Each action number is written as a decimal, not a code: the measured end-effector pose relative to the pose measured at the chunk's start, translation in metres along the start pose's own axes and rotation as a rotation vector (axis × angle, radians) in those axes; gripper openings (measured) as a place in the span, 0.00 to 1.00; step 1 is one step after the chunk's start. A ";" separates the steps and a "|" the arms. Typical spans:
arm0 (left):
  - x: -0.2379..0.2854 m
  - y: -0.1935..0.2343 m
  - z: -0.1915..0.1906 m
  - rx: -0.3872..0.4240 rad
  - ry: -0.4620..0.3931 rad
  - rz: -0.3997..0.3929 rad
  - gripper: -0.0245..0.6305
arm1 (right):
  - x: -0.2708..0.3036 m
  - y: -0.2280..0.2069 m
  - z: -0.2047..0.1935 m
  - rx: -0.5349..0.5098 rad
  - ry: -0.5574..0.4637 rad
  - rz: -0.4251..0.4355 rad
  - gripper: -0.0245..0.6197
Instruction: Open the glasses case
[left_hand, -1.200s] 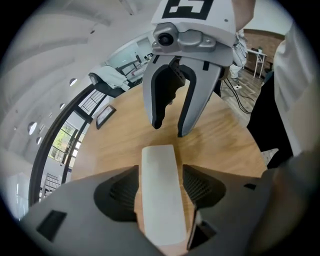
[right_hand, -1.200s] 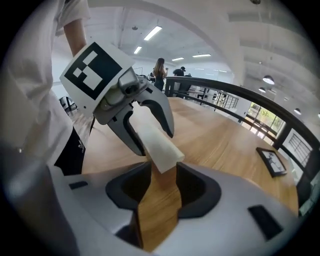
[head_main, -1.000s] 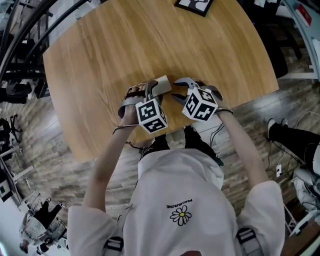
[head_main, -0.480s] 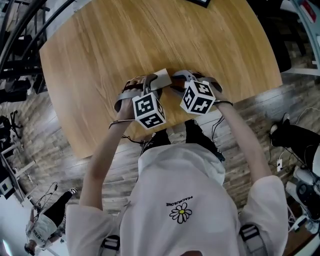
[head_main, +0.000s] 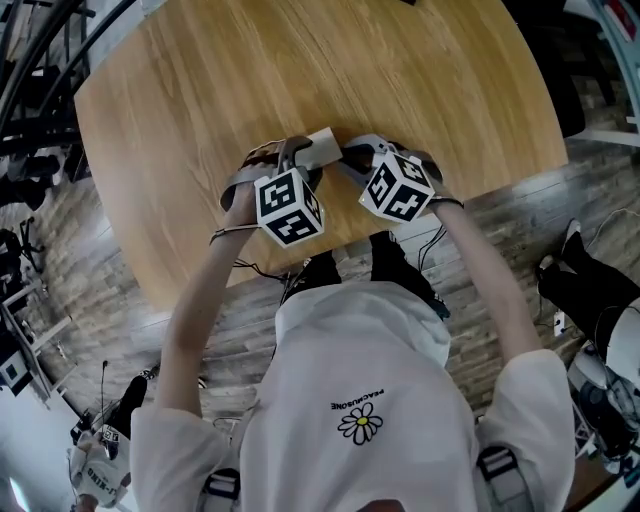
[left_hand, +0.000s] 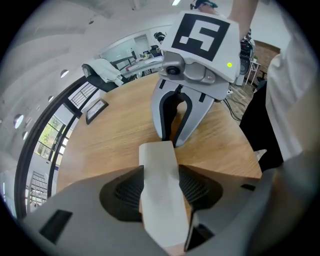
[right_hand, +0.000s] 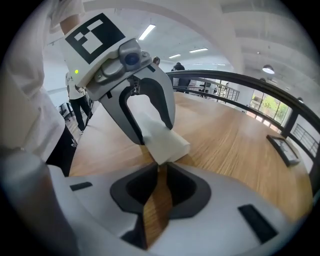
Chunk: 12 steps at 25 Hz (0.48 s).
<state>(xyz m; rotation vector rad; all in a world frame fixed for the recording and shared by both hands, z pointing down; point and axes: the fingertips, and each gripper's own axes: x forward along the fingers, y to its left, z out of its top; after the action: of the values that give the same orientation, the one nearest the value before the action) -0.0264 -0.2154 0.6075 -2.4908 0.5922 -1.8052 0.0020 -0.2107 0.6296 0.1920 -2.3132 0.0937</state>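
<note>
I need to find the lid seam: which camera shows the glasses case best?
Left gripper view: the glasses case runs lengthwise through mid-frame, most of its top face visible. Right gripper view shows only one end and corner; head view shows just a pale sliver.

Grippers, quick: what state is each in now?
Left gripper: closed on the off-white rectangular glasses case.
Right gripper: jaws have just been closing, pinching its corner.

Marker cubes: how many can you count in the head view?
2. One cube tops the left gripper, at the glasses case's left end; the other tops the right gripper, at its right end. None seems hidden.
</note>
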 end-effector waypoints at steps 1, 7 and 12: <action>-0.001 0.000 0.000 -0.001 0.001 -0.004 0.39 | 0.000 0.000 0.001 -0.008 0.003 0.001 0.14; -0.001 0.001 0.000 -0.016 0.006 -0.050 0.38 | 0.001 0.000 -0.001 -0.071 0.033 -0.011 0.13; 0.000 0.004 0.001 -0.061 -0.003 -0.167 0.38 | 0.002 0.000 -0.004 -0.081 0.050 -0.016 0.13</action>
<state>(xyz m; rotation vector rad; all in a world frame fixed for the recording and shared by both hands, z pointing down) -0.0272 -0.2196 0.6063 -2.6558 0.4580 -1.8641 0.0037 -0.2099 0.6340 0.1647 -2.2610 -0.0037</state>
